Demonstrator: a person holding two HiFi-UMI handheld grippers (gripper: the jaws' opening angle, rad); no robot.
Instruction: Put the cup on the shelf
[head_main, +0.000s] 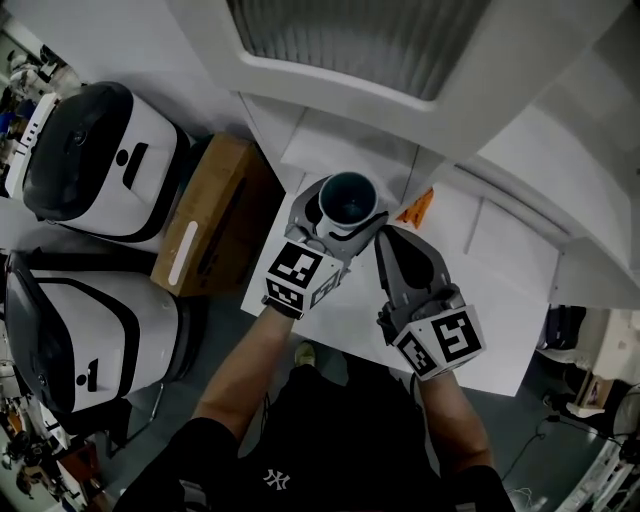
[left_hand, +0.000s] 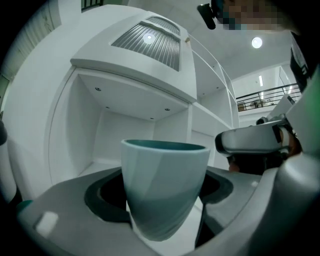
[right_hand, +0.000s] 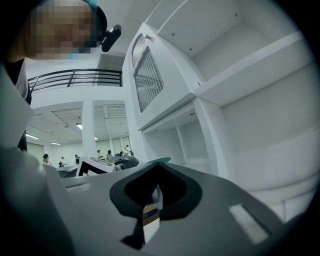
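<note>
teal cup (head_main: 347, 199) upright, mouth up, clamped in left gripper (head_main: 340, 222) jaws, right gripper (head_main: 389, 244) jaws together, white shelf (head_main: 335, 135) just ahead, white tabletop (head_main: 500, 300) underneath

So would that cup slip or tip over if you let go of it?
The cup looks hard and smooth, so probably stiff, a bit slippery, and breakable if dropped. It narrows toward its base, where the left gripper clamps it, so it might tip easily when set down.
</note>
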